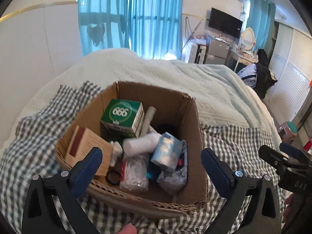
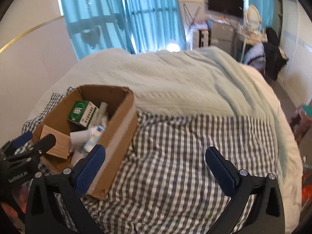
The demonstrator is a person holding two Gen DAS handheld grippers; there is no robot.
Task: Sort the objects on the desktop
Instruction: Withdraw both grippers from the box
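Left gripper (image 1: 151,162) hovered over cardboard box (image 1: 192,120) on checked cloth (image 1: 243,146), fingers spread wide, empty. Right gripper (image 2: 155,160) likewise wide, empty, box at its 10 o'clock. Advice: descend straight on green carton (image 1: 121,117) at 12 o'clock, avoiding box walls.

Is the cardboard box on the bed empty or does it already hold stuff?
Holding stuff: the cardboard box is open-topped, with a green carton and other items piled inside.

Daylit teal curtains (image 1: 128,17) hang behind a quilted bed (image 1: 175,78); a wall-mounted television (image 1: 225,22) faces it.
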